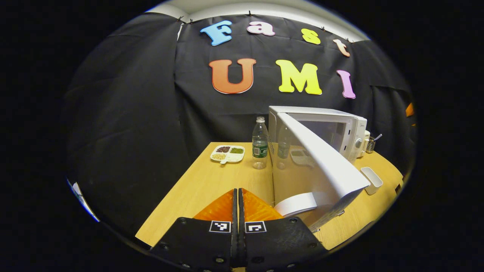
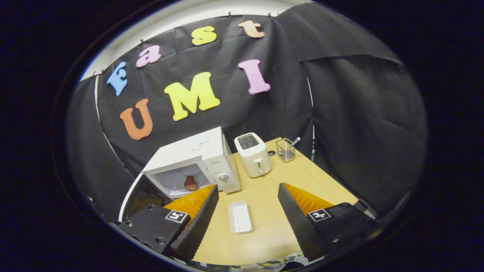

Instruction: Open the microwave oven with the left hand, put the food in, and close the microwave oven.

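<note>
The white microwave [image 1: 342, 130] stands at the table's back right with its door [image 1: 325, 166] swung wide toward me. My left gripper [image 1: 239, 194] is shut with nothing between its fingers, just left of the door's handle [image 1: 297, 204] and apart from it. In the right gripper view a brown piece of food [image 2: 190, 183] lies inside the microwave [image 2: 200, 151], and the door [image 2: 138, 196] hangs open at the left. My right gripper [image 2: 248, 187] is open and holds nothing, low over the table in front of the oven.
A water bottle [image 1: 259, 143] and a divided plate of grains [image 1: 227, 153] stand left of the microwave. A white toaster [image 2: 252, 154] and a wire holder with a spoon [image 2: 286, 149] stand to its right. An oblong white tray [image 2: 240, 216] lies on the wooden table [image 2: 264, 230].
</note>
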`<action>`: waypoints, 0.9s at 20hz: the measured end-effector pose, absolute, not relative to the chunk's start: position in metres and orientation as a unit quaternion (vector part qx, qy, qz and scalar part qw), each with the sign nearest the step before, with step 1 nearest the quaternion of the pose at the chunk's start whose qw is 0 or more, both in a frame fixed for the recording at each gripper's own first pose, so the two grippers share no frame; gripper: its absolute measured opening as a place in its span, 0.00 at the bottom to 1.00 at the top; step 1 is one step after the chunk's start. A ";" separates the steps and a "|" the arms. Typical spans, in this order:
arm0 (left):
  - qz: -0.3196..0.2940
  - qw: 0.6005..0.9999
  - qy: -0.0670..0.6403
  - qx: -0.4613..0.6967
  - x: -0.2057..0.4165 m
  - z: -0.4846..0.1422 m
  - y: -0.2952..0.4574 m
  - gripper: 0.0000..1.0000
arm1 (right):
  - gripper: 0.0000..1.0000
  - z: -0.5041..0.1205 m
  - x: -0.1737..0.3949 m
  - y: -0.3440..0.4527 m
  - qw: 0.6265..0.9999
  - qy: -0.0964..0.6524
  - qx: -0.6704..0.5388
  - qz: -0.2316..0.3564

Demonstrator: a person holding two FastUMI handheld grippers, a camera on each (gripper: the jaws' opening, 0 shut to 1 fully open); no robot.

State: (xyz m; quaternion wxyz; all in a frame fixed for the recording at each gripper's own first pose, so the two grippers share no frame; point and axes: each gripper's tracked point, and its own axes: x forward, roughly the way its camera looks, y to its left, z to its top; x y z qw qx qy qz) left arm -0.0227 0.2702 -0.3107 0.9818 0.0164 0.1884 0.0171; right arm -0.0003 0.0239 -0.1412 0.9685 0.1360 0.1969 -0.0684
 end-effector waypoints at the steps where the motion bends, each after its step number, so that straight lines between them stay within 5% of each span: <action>1: 0.010 0.982 0.186 0.018 -0.023 -0.309 0.260 0.00 | 1.00 -0.140 -0.001 0.022 0.969 0.197 0.135 -0.068; 18: -0.159 0.971 0.177 0.026 0.014 -0.305 0.053 0.00 | 1.00 -0.138 -0.008 -0.032 0.961 0.218 0.149 -0.076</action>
